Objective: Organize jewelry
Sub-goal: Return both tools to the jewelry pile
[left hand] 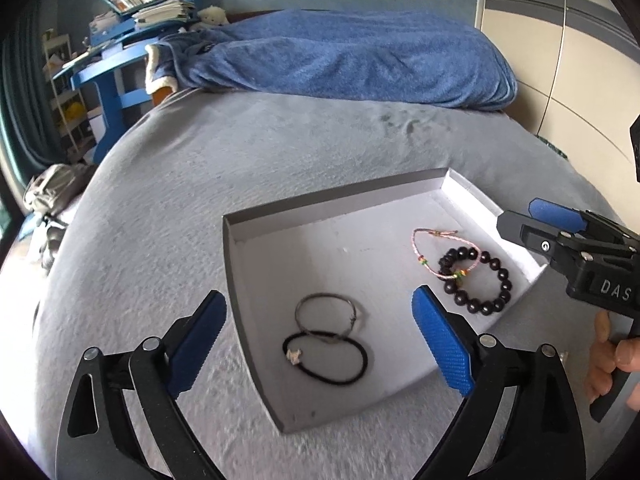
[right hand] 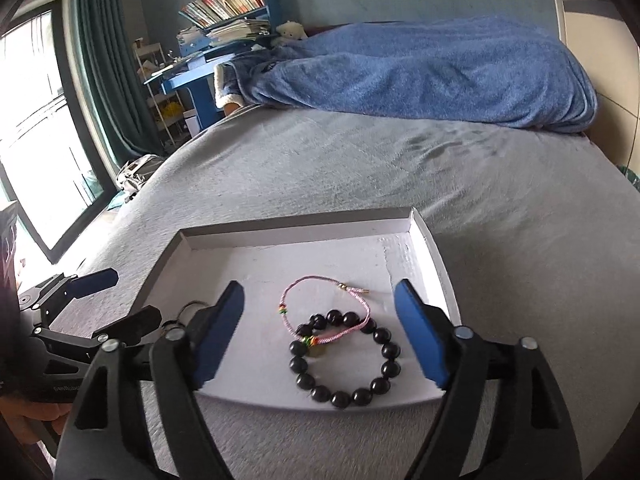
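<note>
Both tongs stand with their blue pads wide apart and hold nothing. From the left wrist view, the left tongs [left hand: 316, 340] hover low over the near left corner of the shallow white cardboard tray [left hand: 256, 236], one pad outside its left wall and one over its floor. Between those pads lie a thin grey metal wire bangle [left hand: 326, 314] and a black elastic hair tie with a small pale charm [left hand: 326, 358]; the two loops overlap at the bangle's near edge, and the hair tie's long axis runs left to right across the view.

From the right wrist view, the right tongs [right hand: 320, 334] hover over the tray's right half, tilted downward. Framed between their pads is a dark round-beaded bracelet [right hand: 344, 360], lying flat as an open ring. A pink braided cord bracelet with green and red knots [right hand: 320, 308] rests across its far-left beads, its gold-tipped loose ends pointing right toward the tray's right wall.

In the left wrist view the person's right hand [left hand: 612, 360] grips the handle of the right tongs at the frame's right edge.

The tray sits on a grey bedspread [left hand: 280, 152], with a rumpled blue fleece blanket [left hand: 340, 60] at the far end of the bed.
</note>
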`<state>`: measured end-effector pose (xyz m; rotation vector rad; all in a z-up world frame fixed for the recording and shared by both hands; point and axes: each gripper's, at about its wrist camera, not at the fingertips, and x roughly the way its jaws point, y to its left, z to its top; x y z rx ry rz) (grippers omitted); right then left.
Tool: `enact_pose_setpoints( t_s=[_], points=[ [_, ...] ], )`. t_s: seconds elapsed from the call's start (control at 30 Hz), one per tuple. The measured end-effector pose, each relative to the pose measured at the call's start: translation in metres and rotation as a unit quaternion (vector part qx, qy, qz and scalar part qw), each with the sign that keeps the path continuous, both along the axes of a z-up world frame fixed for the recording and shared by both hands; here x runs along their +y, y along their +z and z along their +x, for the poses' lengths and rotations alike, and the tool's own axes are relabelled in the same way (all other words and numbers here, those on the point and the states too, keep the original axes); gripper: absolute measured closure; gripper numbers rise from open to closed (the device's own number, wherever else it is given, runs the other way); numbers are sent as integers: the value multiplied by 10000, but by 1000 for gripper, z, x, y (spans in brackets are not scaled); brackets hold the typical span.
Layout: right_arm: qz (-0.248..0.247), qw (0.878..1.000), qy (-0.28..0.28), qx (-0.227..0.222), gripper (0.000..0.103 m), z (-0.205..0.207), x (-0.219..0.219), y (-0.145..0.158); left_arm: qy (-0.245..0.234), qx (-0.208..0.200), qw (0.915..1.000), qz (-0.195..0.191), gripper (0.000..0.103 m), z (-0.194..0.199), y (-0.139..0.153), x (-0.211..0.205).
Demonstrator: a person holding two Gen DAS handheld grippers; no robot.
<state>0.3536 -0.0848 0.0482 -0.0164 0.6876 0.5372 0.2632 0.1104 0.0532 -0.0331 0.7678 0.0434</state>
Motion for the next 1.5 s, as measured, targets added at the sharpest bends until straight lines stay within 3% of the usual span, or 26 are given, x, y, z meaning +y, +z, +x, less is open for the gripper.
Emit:
enact_pose_setpoints(
  t_s=[0.27,0.4,0.67,1.0,1.5],
  points=[
    [-98,9997,71,-225,13,-36,-8,12,62,-207,9998,-5,7,-39,14,-8],
    [-107,9997,37,-228,10,-53,-17,15,-12,-195,9997,140,6,-56,13,-14],
    [-83,9997,-64,-240,7,-88,-41,15,-99,-145,9998,80,6,-86,7,-22],
    [-132,9995,-224,-158,6,-107,-64,5,-205,-154,9995,193,6,-119,2,-35],
    [-279,9990,-361,-2,6,-127,-90,-23,-756,-148,9967,259,6,-141,-13,-63]
  ],
)
